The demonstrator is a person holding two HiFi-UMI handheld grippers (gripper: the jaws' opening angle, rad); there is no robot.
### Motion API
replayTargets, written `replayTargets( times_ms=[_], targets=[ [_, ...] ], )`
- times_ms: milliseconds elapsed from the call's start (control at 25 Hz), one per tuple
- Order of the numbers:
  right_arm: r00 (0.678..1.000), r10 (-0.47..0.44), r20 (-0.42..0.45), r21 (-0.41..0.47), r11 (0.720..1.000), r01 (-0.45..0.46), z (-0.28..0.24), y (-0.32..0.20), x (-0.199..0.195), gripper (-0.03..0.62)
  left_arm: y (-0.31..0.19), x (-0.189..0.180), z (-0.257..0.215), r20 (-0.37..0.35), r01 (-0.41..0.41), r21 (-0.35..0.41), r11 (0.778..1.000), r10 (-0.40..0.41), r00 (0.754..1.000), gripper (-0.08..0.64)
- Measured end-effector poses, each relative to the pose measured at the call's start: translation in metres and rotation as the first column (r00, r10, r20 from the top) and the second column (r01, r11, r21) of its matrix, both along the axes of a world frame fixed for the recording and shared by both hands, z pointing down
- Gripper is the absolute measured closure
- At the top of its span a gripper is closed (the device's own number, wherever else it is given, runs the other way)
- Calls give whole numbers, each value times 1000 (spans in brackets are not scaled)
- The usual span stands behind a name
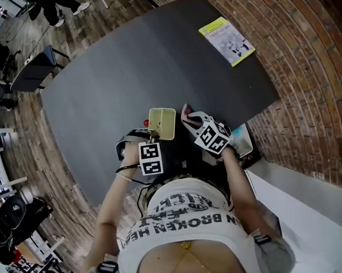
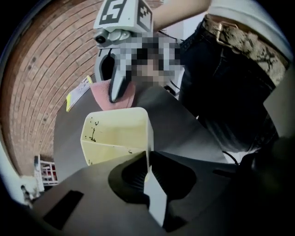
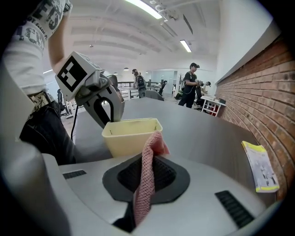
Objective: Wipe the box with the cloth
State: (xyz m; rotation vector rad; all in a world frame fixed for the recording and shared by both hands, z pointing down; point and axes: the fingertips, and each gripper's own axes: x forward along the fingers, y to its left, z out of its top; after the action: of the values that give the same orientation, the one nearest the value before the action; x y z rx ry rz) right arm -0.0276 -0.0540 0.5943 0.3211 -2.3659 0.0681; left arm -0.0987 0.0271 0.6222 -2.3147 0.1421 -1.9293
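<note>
Two grippers are held close together over the near edge of a dark grey bench (image 1: 134, 63), just in front of the person's body. The left gripper (image 2: 148, 162) is closed on the box (image 2: 115, 133): one thin side wall of the box is pinched between its fingers, as is seen in the left gripper view. The box is pale yellow and open at the top, and small dark specks are seen on its inner wall. It is positioned near the bench's front edge, between the two grippers; whether it is resting on the bench cannot be told.

The right gripper (image 3: 147, 161) is closed on the cloth (image 3: 156, 142), a pink knitted piece clamped between its fingers, with a fold sticking out past the fingertips and a strip hanging down behind them. The free fold is held just beside the box's outer wall, on the side opposite the left gripper; contact with the wall cannot be confirmed.

A yellow-edged booklet (image 1: 226, 40) is laid flat at the far corner of the bench, well apart from the box. A brick wall (image 1: 310, 65) is seen along the bench's right side, and several people (image 3: 190, 85) are seen standing far off in the room.
</note>
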Motion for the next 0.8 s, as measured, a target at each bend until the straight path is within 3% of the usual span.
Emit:
replayTargets(
  times_ms=[120, 280, 480, 800],
  targets=[
    [998, -68, -10, -3, 998, 68, 2, -6, -5, 575, 1, 13, -1, -69, 119, -60, 991, -123, 990, 535],
    [987, -155, -44, -1, 988, 155, 9, -16, -9, 575, -2, 20, -1, -82, 184, -82, 980, -191, 978, 537],
    [960, -264, -96, -5, 964, 265, 23, -24, -17, 575, -3, 21, -1, -91, 191, -96, 977, -199, 976, 538],
    [910, -400, -108, -7, 916, 402, 29, -21, -32, 574, -3, 22, 0, -84, 165, -105, 981, -174, 981, 540]
  ],
)
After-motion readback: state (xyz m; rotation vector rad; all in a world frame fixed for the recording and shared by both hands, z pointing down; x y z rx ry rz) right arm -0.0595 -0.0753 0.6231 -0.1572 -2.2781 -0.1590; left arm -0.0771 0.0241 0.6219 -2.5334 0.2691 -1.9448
